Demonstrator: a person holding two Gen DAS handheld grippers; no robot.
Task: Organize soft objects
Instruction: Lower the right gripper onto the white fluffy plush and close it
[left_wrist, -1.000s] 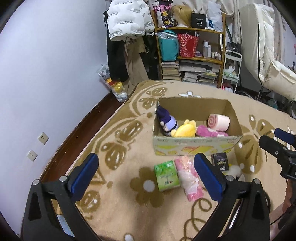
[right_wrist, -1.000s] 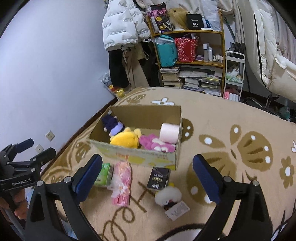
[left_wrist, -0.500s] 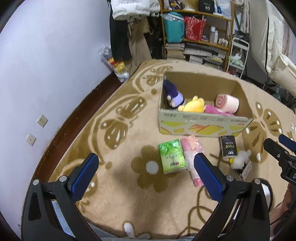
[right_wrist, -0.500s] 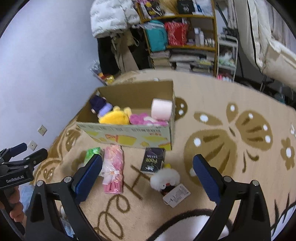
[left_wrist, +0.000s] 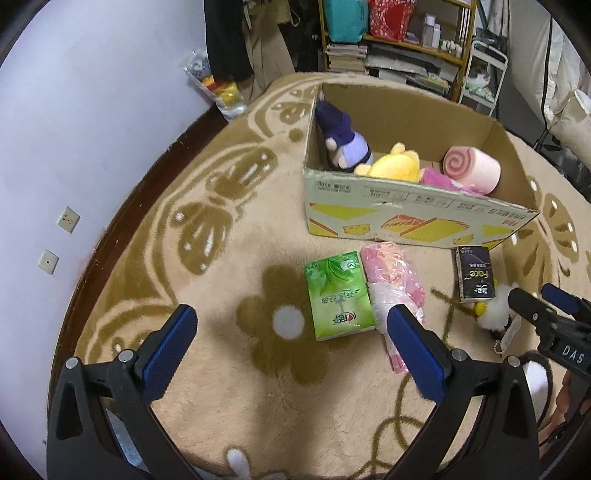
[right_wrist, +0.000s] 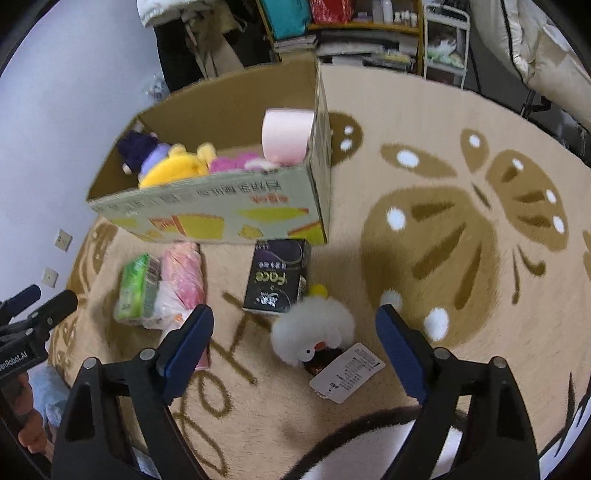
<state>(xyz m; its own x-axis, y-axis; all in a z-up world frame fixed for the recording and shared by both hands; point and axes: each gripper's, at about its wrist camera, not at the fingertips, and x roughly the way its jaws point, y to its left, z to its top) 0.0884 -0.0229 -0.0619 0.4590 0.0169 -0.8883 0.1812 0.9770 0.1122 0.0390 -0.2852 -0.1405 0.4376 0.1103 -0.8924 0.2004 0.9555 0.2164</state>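
A cardboard box (left_wrist: 413, 212) (right_wrist: 221, 218) on the carpet holds a purple plush (left_wrist: 341, 142), a yellow plush (left_wrist: 395, 168), a pink plush (left_wrist: 439, 179) and a pink roll (left_wrist: 472, 168). In front of it lie a green tissue pack (left_wrist: 338, 295) (right_wrist: 135, 286), a pink bagged bundle (left_wrist: 395, 280) (right_wrist: 183, 280), a black tissue pack (left_wrist: 474, 273) (right_wrist: 279, 277) and a white fluffy toy (right_wrist: 314, 336) with a paper tag (right_wrist: 347, 371). My left gripper (left_wrist: 291, 350) is open, just short of the green pack. My right gripper (right_wrist: 295, 347) is open above the white toy.
A beige patterned carpet (left_wrist: 221, 229) covers the floor. A white wall with sockets (left_wrist: 68, 219) is on the left. Shelves with books and bags (left_wrist: 388, 48), hanging coats and a white chair stand behind the box. A furry dark-edged thing (right_wrist: 369, 443) lies at the bottom.
Both grippers have moved down and forward toward the things in front of the box. The right one now frames the white fluffy toy. Both stay open.
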